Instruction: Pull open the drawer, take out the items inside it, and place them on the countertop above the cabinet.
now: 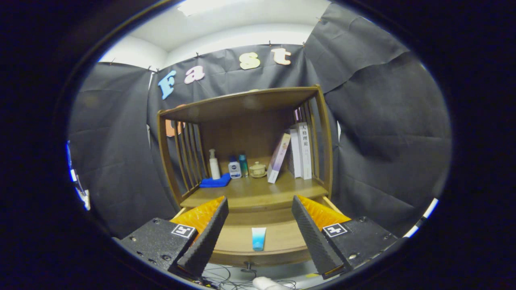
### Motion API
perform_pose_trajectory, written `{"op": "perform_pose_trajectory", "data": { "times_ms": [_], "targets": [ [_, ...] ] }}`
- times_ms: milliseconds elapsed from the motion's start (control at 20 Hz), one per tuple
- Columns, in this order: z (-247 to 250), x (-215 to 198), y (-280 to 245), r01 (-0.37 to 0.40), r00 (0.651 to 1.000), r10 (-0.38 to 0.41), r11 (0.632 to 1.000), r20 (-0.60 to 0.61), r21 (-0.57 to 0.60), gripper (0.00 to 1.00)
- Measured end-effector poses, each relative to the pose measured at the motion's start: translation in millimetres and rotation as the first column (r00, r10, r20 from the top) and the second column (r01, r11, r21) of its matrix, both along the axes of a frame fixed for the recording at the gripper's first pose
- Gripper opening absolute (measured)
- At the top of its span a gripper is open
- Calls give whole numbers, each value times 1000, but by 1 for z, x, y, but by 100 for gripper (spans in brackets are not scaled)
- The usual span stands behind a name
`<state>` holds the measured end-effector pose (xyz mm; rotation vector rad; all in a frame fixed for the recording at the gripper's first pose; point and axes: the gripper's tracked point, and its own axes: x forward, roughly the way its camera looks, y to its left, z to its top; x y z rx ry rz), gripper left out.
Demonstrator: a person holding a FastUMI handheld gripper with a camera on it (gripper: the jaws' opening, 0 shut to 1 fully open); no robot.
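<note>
Both fingers [209, 237] of the gripper [258, 237] stand wide apart with nothing between their black ribbed pads, and they touch nothing. They point level toward the wooden cabinet [327, 153], raised a little above the open drawer [282, 241] and held square to its front. Orange wedges back each pad, and the black blocks behind them carry small square markers.

Between the fingers and just ahead of them lies a small tube [258, 238], white at the far end and blue at the near end, flat on the drawer's floor and lying lengthwise toward the gripper. The drawer is pulled out toward me, with its knob [248, 266] showing under the front edge.

Beyond the drawer runs the surface [254, 195] above it, sheltered by slatted sides and a wooden top. On it, from the left, sit a folded blue cloth [215, 182], a white pump bottle [214, 164], a small white bottle with a blue cap [234, 168], a teal bottle [243, 164] and a small lidded cream pot [257, 169]. To the right a book [279, 158] leans against upright books [301, 151] by the slats.

Loose cables [229, 280] trail on the floor below the drawer.
</note>
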<state>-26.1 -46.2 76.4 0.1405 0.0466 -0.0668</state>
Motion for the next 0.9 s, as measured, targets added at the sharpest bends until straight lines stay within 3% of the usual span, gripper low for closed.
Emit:
{"op": "perform_pose_trajectory", "data": {
  "times_ms": [300,450,600,900],
  "targets": [
    [21,68,6,4,992,-5,1000,-126,-10,100],
    [1,103,15,-9,963,6,1000,-270,-11,100],
    [-35,139,18,-28,902,9,999,-431,-38,100],
    [-143,170,31,-58,705,54,998,-707,19,100]
  ]
}}
